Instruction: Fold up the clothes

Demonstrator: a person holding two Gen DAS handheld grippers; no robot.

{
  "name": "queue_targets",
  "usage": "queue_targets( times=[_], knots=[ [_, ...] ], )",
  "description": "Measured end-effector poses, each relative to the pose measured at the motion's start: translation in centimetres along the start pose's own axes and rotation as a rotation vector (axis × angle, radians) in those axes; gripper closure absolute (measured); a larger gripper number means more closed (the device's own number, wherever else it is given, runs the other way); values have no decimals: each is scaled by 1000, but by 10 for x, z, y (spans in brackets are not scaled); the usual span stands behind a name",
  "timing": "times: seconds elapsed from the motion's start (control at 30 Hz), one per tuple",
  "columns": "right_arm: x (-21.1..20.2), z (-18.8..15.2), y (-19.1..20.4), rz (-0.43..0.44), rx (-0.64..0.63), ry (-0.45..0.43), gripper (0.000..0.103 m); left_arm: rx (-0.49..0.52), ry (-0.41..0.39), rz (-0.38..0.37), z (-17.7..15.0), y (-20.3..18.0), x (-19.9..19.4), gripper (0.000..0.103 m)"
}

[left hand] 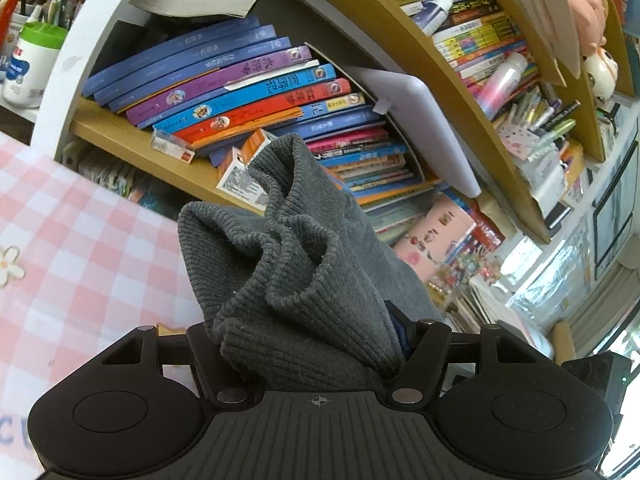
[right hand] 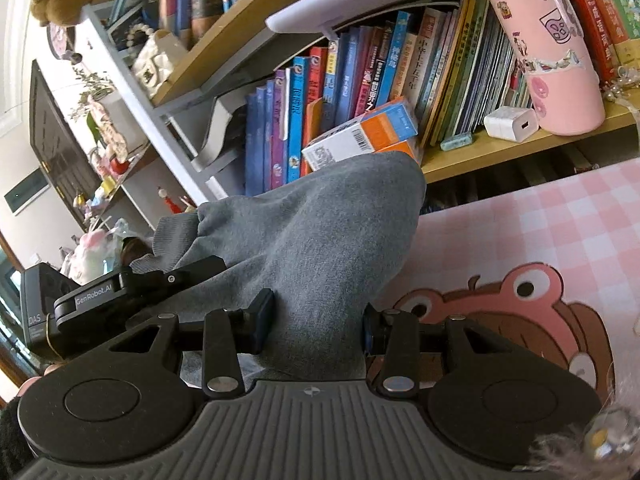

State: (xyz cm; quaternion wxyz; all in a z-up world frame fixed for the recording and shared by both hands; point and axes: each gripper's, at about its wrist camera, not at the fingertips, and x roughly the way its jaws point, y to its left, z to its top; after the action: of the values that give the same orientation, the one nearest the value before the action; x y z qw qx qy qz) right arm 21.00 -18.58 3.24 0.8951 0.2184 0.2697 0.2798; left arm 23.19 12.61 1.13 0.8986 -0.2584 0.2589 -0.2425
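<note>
Both grippers (left hand: 312, 344) (right hand: 318, 320) tilt, gripping grey garment (right hand: 320, 232).

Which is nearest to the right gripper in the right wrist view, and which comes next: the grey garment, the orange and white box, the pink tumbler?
From the right gripper:
1. Grey garment, clamped between the fingers, centre.
2. Orange and white box, just behind the garment, on the shelf.
3. Pink tumbler, farther right on the shelf, upper right.
</note>
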Motion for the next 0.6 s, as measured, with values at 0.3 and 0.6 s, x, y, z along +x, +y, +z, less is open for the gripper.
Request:
queue_targets(
  times=[0.3,0.6],
  knots=[
    [30,10,-24,-31,37,14,64,20,23,20,11,10,39,38],
    [55,27,-54,-52,116,9,64,8,37,29,24,20,79,38]
  ],
)
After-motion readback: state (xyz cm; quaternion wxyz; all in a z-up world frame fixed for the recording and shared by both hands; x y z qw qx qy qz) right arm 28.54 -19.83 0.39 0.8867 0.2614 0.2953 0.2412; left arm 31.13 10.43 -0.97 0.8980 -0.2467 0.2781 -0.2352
